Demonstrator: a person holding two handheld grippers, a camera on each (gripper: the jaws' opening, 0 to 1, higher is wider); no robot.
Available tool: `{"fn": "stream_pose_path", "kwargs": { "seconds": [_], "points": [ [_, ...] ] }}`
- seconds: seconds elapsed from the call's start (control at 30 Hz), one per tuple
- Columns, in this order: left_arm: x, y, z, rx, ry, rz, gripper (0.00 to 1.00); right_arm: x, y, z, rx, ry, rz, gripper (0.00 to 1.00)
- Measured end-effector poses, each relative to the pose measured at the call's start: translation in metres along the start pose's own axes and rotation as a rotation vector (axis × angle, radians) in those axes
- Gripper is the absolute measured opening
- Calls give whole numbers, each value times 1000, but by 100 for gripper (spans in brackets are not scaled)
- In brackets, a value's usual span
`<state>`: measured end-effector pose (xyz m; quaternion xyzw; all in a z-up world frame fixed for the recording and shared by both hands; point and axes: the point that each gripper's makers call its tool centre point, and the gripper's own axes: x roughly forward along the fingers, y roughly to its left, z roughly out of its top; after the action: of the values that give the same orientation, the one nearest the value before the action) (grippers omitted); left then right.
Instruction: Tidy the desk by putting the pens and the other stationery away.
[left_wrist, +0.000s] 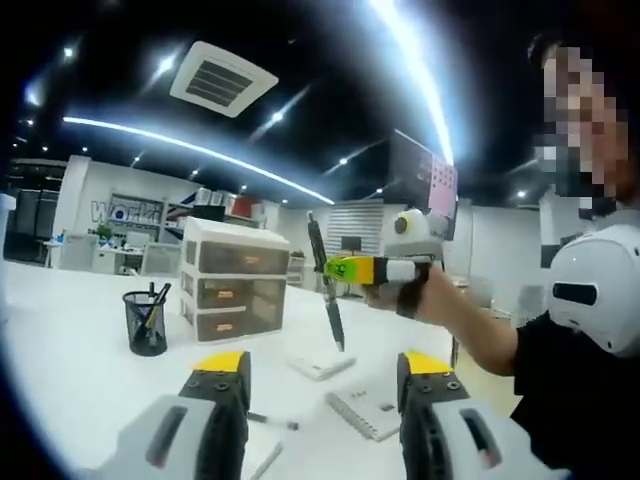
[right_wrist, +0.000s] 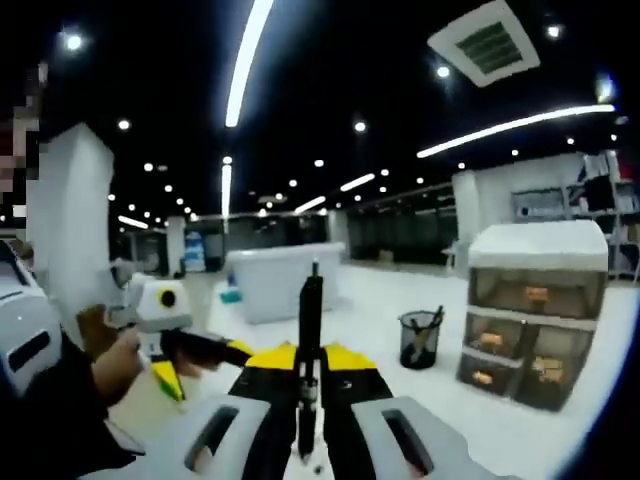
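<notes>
Closest to us, our right gripper (right_wrist: 305, 400) has its jaws clamped on a black pen (right_wrist: 309, 330), held upright above the white desk (left_wrist: 70, 340). Our left gripper (left_wrist: 325, 385) hangs with jaws spread wide and nothing between them. We judge the step in hand to be carrying this pen to the mesh pen cup (left_wrist: 146, 322) beside the drawer unit (left_wrist: 232, 278). Next we must tip it down over the cup's mouth. Notebooks (left_wrist: 365, 412) and another pen (left_wrist: 272, 421) await.

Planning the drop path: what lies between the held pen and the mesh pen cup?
In the right gripper view, bare white desk separates the pen, clamped in the right gripper, from the mesh cup.
</notes>
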<state>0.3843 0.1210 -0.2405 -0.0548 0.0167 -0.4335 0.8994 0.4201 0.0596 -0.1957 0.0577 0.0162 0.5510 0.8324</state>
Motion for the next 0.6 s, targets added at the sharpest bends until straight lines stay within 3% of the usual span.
{"fn": "stream_pose_path", "kwargs": {
  "seconds": [0.23,0.6],
  "points": [
    [18,-9,2,-9,4,-53,54,-9,17,-4,2,-103,51,5],
    [38,-23,-2,22,31,-117,47,-12,31,-9,-11,-167,78,5]
  ]
}}
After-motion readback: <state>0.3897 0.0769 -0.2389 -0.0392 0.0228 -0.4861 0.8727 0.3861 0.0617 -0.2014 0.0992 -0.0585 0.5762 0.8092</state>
